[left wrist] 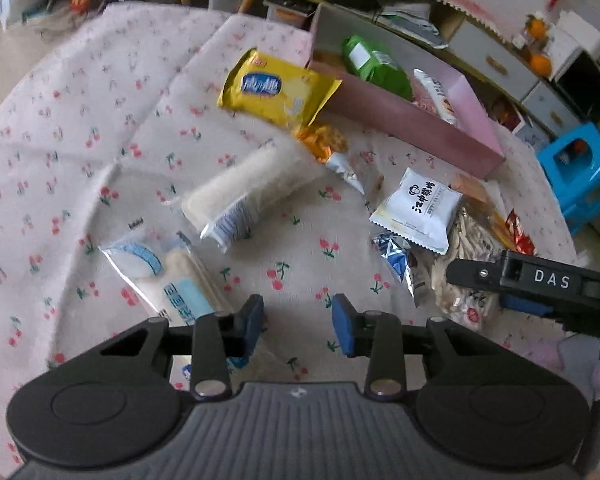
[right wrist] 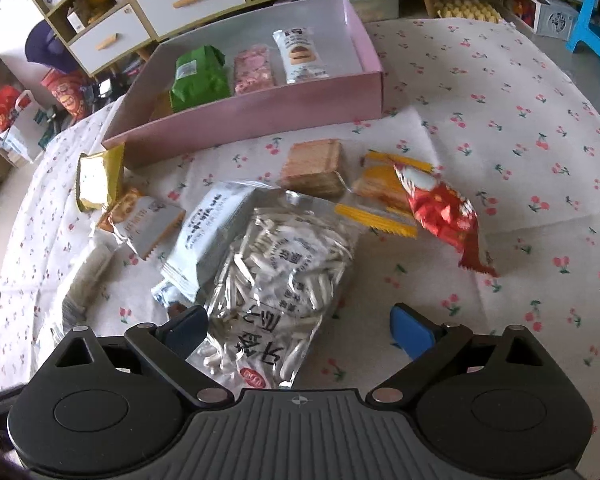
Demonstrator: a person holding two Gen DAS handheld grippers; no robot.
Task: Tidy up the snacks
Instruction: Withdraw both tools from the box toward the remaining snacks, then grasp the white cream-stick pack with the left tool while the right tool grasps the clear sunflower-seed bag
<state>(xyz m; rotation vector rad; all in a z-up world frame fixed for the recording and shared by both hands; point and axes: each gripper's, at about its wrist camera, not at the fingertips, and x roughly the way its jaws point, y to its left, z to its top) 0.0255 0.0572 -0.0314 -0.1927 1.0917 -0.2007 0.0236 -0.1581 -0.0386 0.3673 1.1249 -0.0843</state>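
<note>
The left gripper (left wrist: 298, 326) hung over bare cloth with its jaws narrowed and nothing between them, so it could have shut on the tablecloth (left wrist: 140, 92). The right gripper (right wrist: 300, 330) stood wide open around the near end of the clear bag of seeds (right wrist: 284, 276), pads not pressing yet. That bag looked slick and crinkly (floppy too), lying below the pink box (right wrist: 260, 108), so a pinch might've slipped.
</note>
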